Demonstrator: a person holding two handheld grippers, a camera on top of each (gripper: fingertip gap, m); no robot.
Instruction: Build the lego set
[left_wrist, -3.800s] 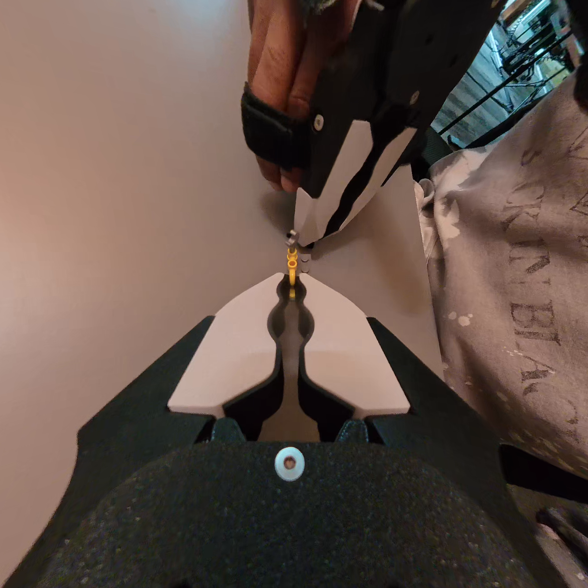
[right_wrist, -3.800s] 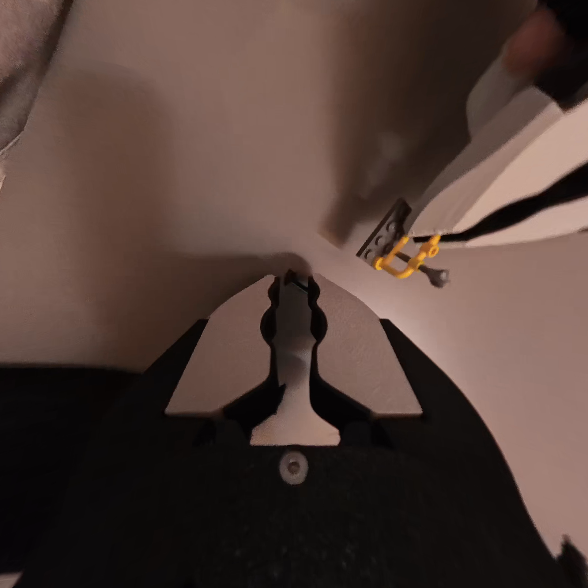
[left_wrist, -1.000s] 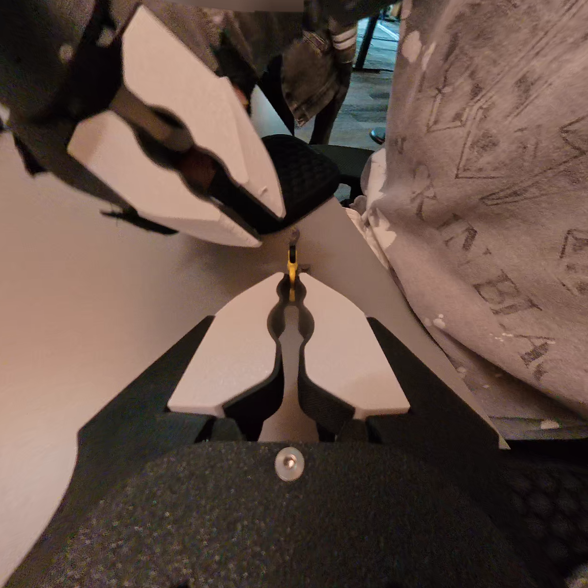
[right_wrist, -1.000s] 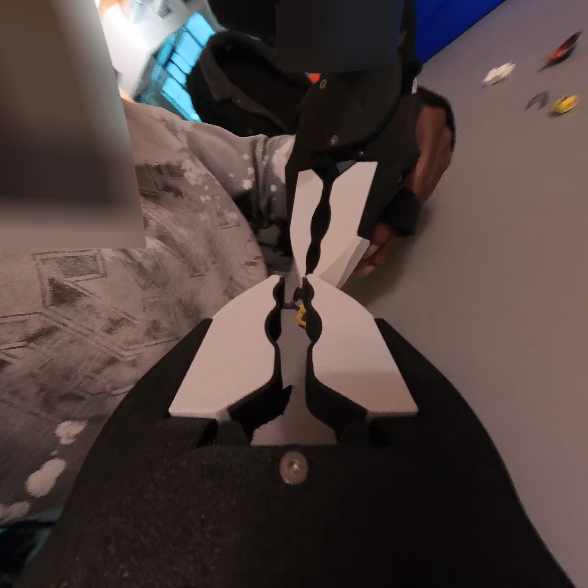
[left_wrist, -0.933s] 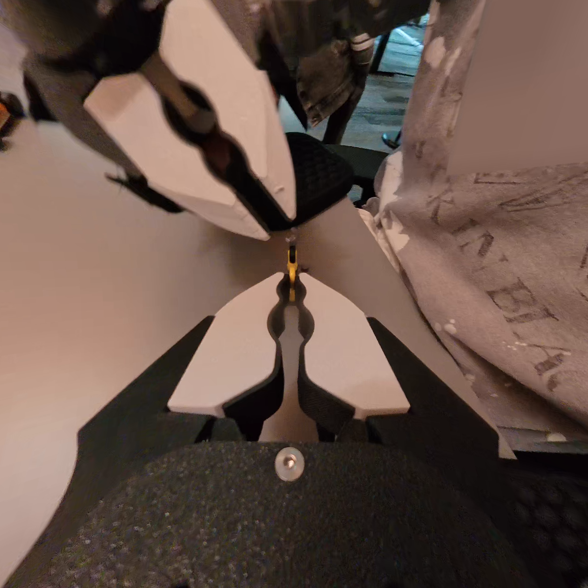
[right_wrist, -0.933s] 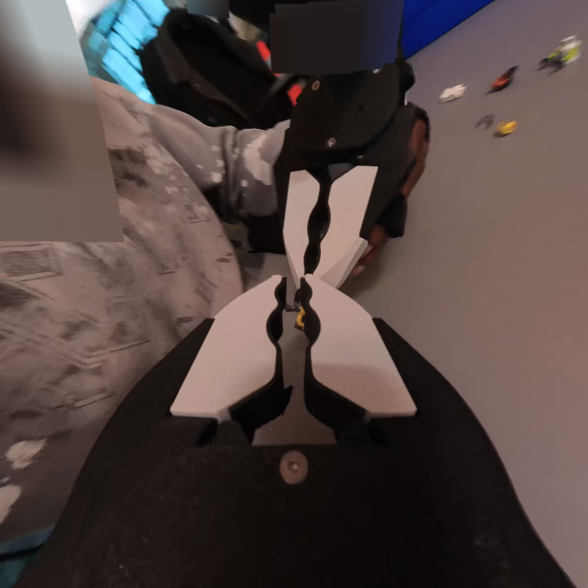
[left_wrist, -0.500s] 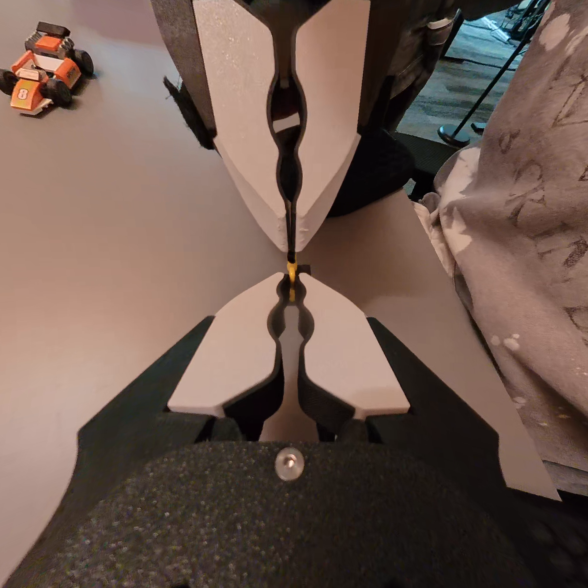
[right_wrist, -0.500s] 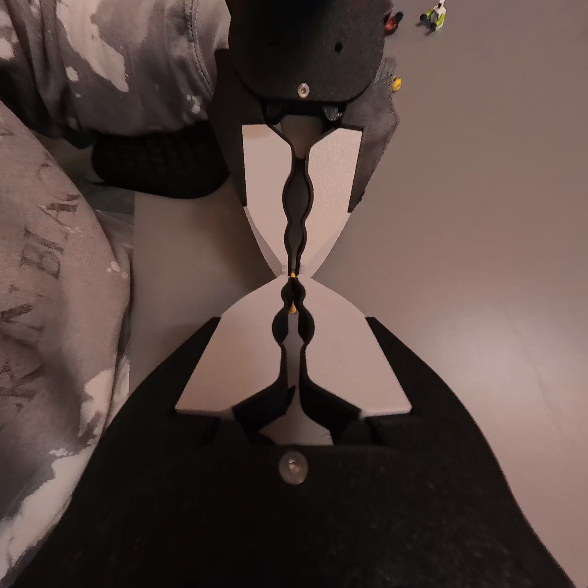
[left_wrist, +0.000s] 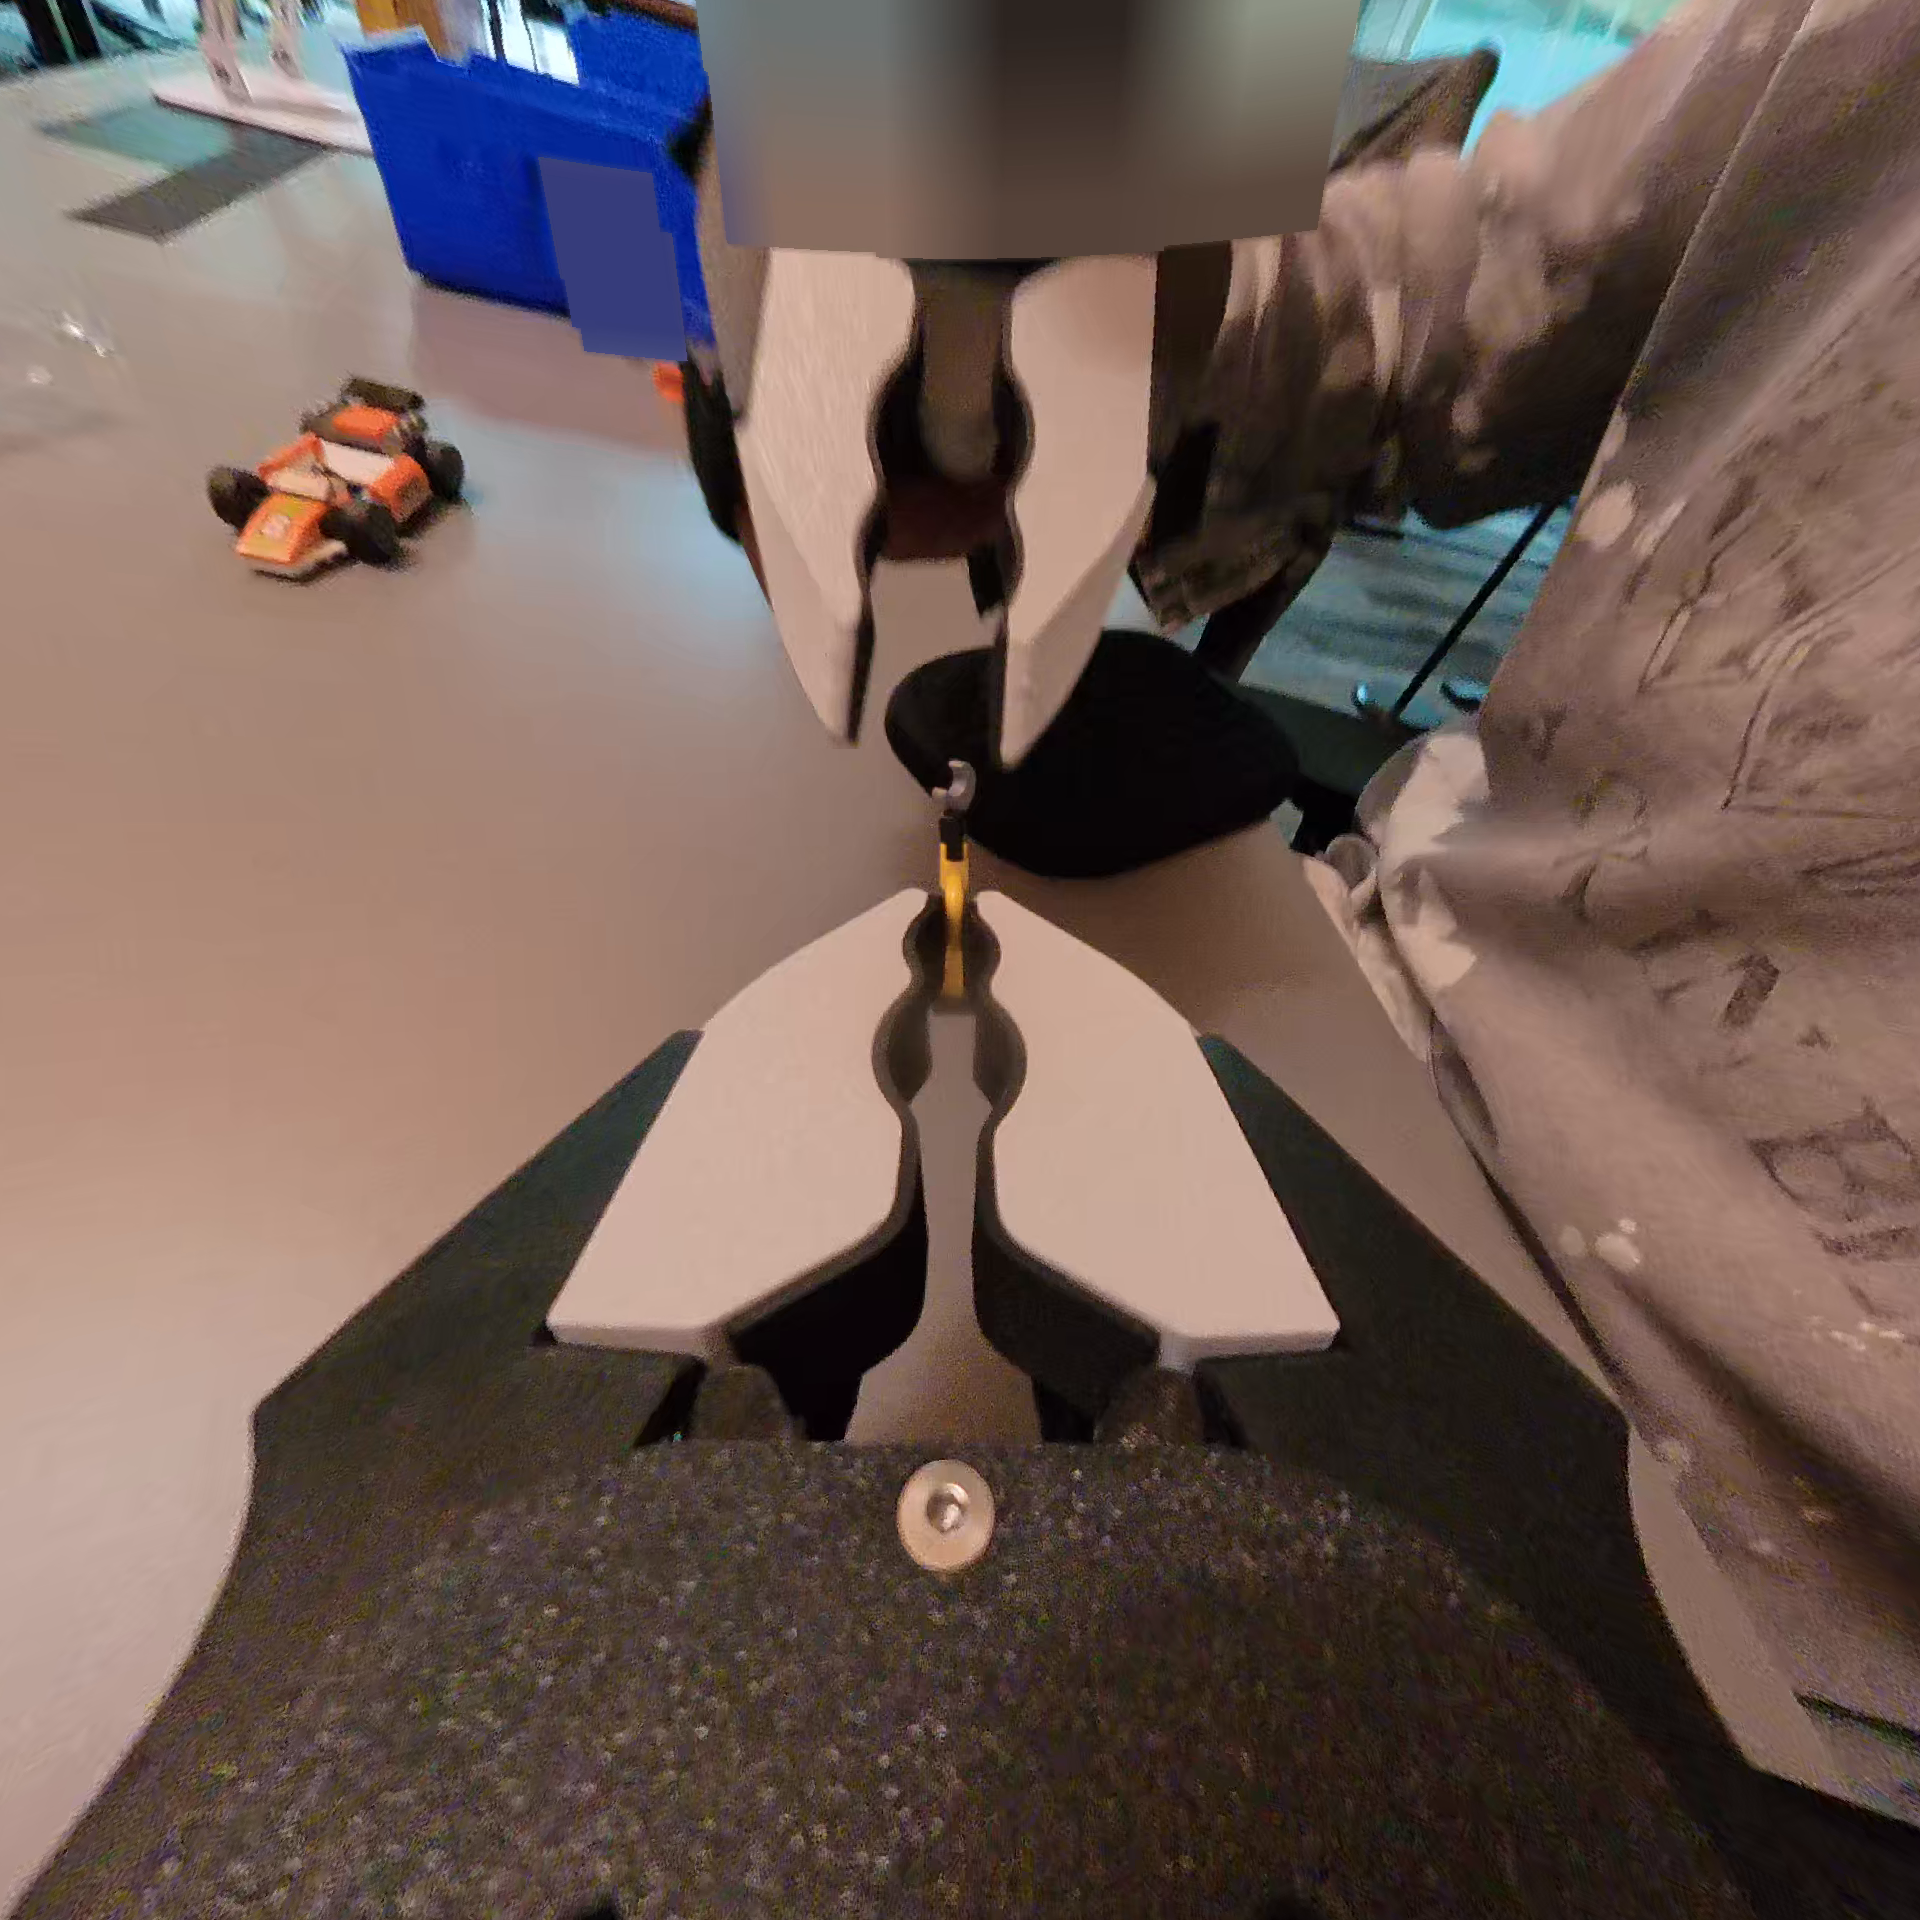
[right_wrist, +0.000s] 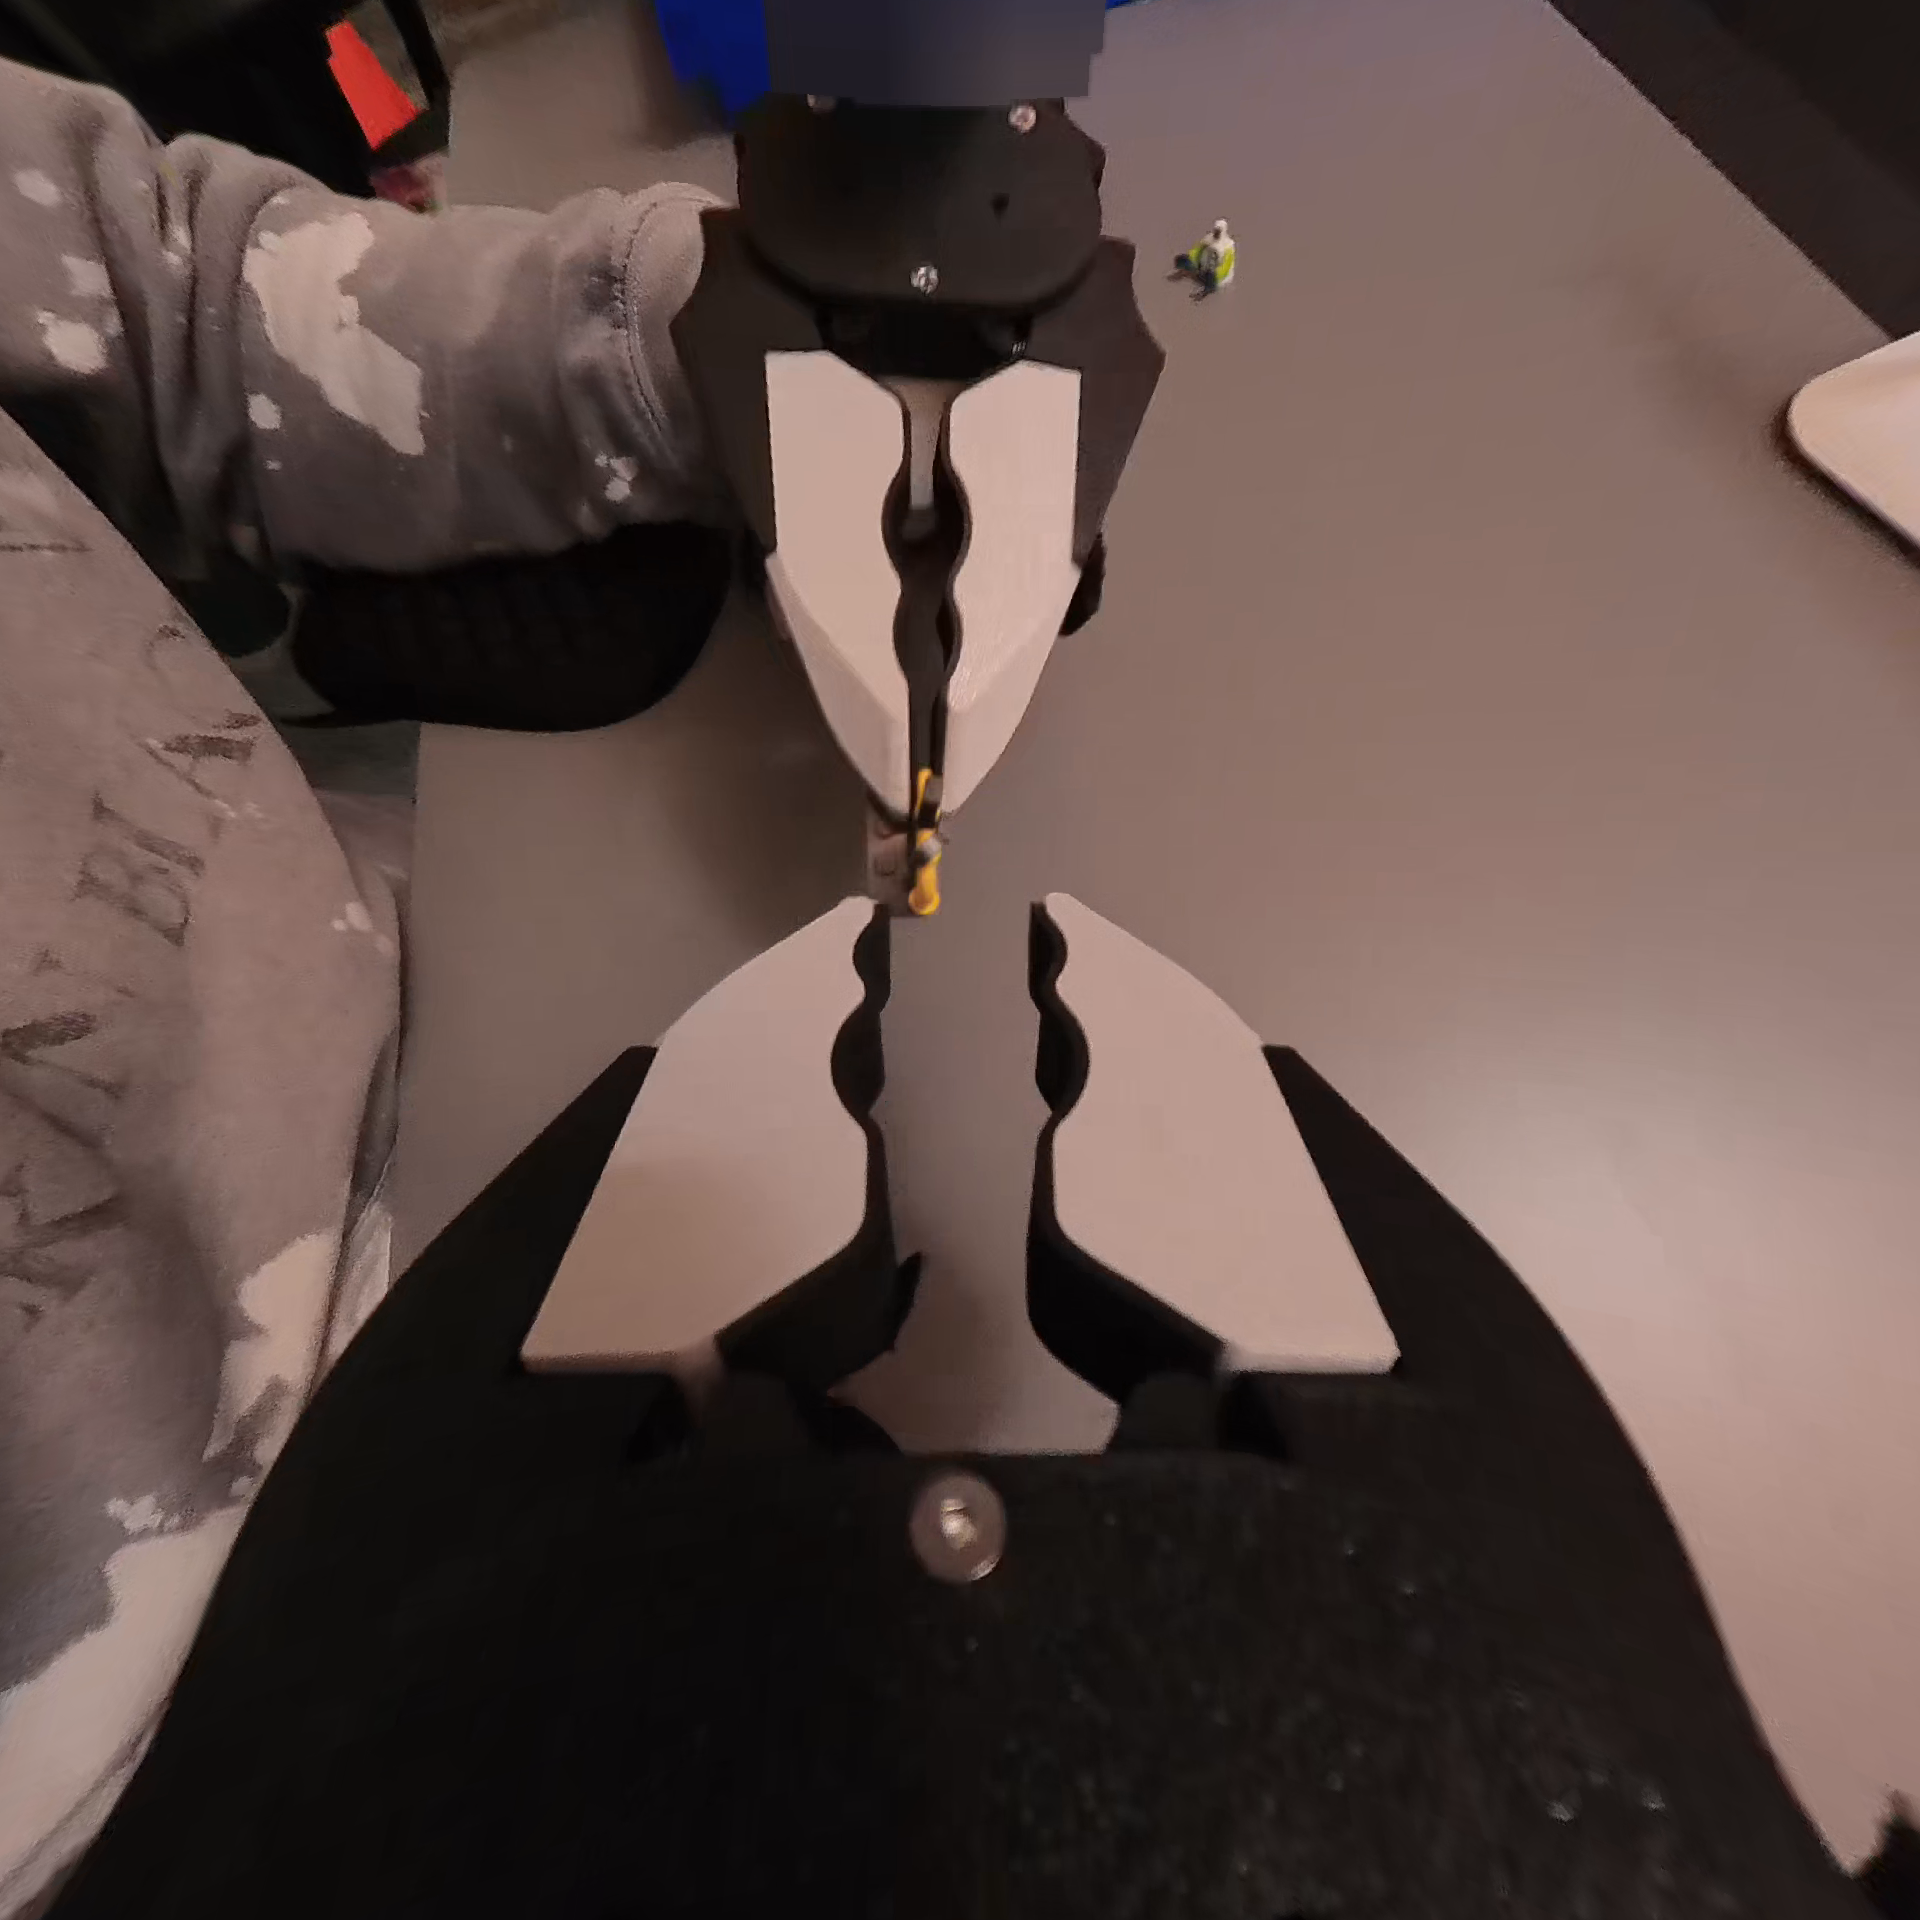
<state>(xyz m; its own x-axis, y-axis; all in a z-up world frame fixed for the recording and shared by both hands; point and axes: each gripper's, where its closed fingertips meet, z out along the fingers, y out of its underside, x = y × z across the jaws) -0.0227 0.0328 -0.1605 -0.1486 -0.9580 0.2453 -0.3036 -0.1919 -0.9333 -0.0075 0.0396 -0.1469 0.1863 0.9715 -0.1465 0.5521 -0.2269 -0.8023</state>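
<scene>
Left wrist view: at the far left, an orange and black toy car (left_wrist: 335, 478) stands on the grey table (left_wrist: 416, 831), and behind it there is a blue bin (left_wrist: 499, 177). In the middle, the left tool (left_wrist: 951, 904) is closed narrow on a small lego assembly (left_wrist: 951, 883), a yellow piece with a grey clip on its far end, which is held above the table. Just beyond it the right tool (left_wrist: 930, 727) points back at the camera with its fingers apart, holding nothing, and close to the clip but not touching it. At the right is the grey patterned sleeve (left_wrist: 1662, 727) of a person.

Right wrist view: the same sleeve (right_wrist: 312, 343) is at the left. In the middle, the right tool (right_wrist: 956, 904) is open with a clear gap, and the lego assembly (right_wrist: 920, 852) sits just before its left fingertip, gripped by the left tool (right_wrist: 925, 790) opposite. Farther right, a small green and white lego piece (right_wrist: 1208, 255) lies on the table (right_wrist: 1455, 831), well apart.
</scene>
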